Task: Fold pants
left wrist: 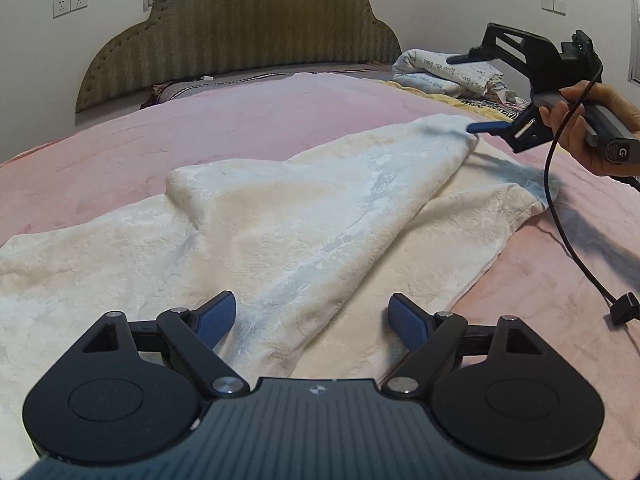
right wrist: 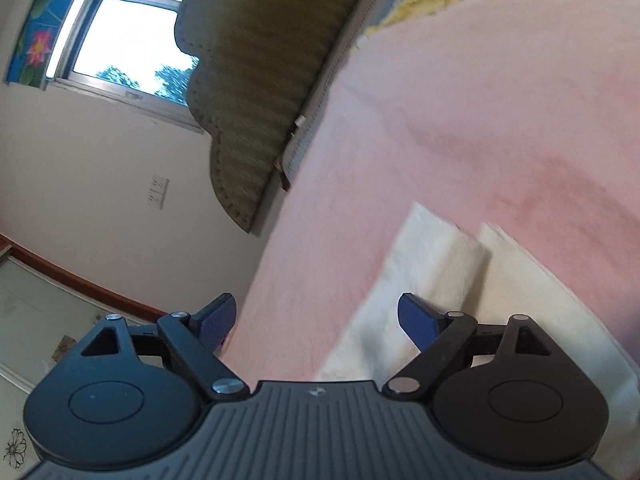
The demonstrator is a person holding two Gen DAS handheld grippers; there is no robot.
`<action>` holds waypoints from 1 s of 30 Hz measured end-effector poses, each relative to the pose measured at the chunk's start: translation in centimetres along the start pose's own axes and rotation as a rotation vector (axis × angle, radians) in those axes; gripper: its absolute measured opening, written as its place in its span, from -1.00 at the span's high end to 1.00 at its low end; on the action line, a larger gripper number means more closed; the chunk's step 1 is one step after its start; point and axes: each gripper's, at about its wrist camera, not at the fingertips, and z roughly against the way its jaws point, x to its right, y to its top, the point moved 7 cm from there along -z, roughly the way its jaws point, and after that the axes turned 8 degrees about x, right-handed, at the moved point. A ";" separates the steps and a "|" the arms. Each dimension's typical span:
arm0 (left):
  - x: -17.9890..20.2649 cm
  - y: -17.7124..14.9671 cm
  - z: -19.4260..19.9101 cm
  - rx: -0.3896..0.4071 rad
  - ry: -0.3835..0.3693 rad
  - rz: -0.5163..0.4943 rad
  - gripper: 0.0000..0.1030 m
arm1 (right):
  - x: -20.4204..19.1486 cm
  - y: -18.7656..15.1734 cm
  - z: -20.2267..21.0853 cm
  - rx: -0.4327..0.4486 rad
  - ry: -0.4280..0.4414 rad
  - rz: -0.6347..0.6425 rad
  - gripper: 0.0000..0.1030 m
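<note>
Both my left tongs (left wrist: 312, 318) and right tongs (right wrist: 316, 318) are spread, empty, above the fluffy cream fleece pants (left wrist: 280, 216); next I should pinch both leg cuffs evenly.

Pink blanket (left wrist: 200, 136) bare left of and beyond pants (left wrist: 280, 220): open passage. Headboard (left wrist: 240, 36) blocks far end. Folded bedding (left wrist: 448, 70) crowds far right; cable (left wrist: 560, 208) dangles over right side.
</note>
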 end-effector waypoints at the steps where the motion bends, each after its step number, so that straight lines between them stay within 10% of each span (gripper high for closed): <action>1: 0.0 0.0 -0.1 -0.001 -0.001 0.001 -0.72 | 0.1 -0.2 0.3 0.020 -0.042 0.001 -0.73; 6: -0.1 -0.1 -0.4 -0.007 -0.011 0.010 -0.80 | -2.9 -0.9 4.1 0.201 -0.041 0.180 -0.83; 11: -0.2 -0.1 -0.5 -0.004 -0.016 0.018 -0.81 | -0.4 -3.0 2.5 0.070 -0.147 0.182 -0.79; 16: -0.5 -0.1 -0.4 0.004 -0.033 0.046 -0.81 | 0.3 -3.7 -0.7 -0.001 -0.213 0.231 0.68; 24: -0.4 -0.1 -0.5 0.001 -0.038 0.050 -0.84 | -8.1 -3.5 -7.2 -0.019 -0.117 0.471 0.72; 30: -0.2 -0.2 -0.7 -0.003 -0.041 0.045 -0.90 | -4.6 -5.9 -13.1 -0.214 -0.261 0.476 0.72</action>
